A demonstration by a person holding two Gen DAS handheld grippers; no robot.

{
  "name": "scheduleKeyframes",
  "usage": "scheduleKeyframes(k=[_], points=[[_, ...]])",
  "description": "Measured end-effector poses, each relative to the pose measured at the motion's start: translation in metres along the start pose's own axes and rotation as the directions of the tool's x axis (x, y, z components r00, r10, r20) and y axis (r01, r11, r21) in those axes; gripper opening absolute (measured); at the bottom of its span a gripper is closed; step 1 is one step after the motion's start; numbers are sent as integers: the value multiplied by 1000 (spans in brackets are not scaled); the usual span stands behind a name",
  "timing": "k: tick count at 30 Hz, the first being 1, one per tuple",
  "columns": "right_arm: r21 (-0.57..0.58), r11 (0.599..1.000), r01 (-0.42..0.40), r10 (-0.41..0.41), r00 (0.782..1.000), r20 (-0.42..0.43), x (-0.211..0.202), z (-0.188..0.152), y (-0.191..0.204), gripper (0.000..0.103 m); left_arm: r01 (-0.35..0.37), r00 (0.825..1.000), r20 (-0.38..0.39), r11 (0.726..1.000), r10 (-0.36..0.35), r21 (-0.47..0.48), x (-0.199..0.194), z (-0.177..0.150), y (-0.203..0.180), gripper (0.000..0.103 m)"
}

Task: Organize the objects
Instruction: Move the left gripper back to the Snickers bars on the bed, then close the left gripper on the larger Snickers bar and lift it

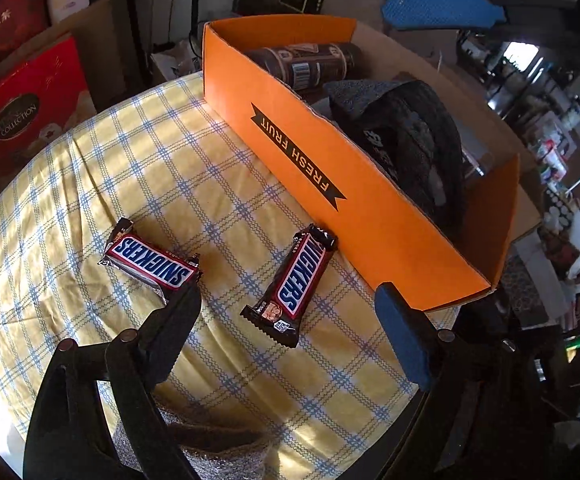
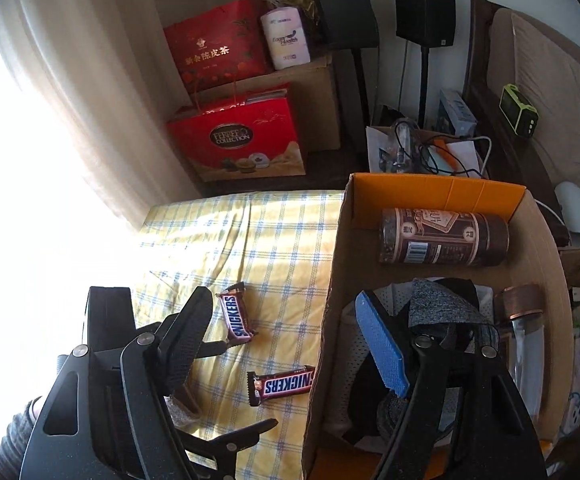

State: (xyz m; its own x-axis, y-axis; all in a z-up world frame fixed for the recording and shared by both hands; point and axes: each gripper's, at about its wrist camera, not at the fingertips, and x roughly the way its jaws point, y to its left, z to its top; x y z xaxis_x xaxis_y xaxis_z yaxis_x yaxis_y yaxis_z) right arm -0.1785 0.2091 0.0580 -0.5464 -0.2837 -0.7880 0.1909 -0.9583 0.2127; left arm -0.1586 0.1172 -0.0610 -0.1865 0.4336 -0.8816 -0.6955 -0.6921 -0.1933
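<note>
Two Snickers bars lie on the yellow checked cloth [image 1: 137, 152]. The nearer bar [image 1: 292, 286] [image 2: 283, 384] lies untouched between the fingers of my left gripper [image 1: 287, 294] [image 2: 253, 384], which is open. The other bar [image 1: 149, 264] [image 2: 235, 318] lies just past that gripper's black finger. The orange "FRESH FRUIT" box [image 1: 370, 208] [image 2: 442, 190] holds a brown can [image 1: 310, 62] [image 2: 444, 236] and dark cloth [image 1: 410, 128] [image 2: 442, 308]. My right gripper [image 2: 282, 300] is open and empty, straddling the box's near wall, blue pad [image 2: 382, 344] over the cloth.
Red gift bags [image 2: 237, 140] and cardboard cartons stand beyond the cloth's far edge. A copper-lidded bottle [image 2: 524, 320] stands in the box's right side. A grey textured item [image 1: 193, 448] lies under my left gripper. Cables and clutter crowd the space behind the box.
</note>
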Motion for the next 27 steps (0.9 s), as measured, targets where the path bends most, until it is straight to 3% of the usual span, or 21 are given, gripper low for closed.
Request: scheduleKeyframes(k=[15,19,21,24,27], points=[[84,996,9,-8,1000,-16,-4,-5,-34,76,-103,993,-46,985,110,135,39,-2,-28,61],[87,996,11,-9,1000,-26,0,-6,-36,76,-105,993,-35,983,111,150,42,-6,-31,47],[86,996,14,-12,1000,-29,1,-7,-37,76,-106,994,-24,984,110,142,39,-6,-31,30],[88,996,14,-12,1000,-27,1,-6,-39,76,-70,997,-19,990,72,121,31,-6,-28,27],[79,997,22,-21,1000,-20,2,-5,-37,76,-78,997,30,994,75,80,13,-5,-22,27]])
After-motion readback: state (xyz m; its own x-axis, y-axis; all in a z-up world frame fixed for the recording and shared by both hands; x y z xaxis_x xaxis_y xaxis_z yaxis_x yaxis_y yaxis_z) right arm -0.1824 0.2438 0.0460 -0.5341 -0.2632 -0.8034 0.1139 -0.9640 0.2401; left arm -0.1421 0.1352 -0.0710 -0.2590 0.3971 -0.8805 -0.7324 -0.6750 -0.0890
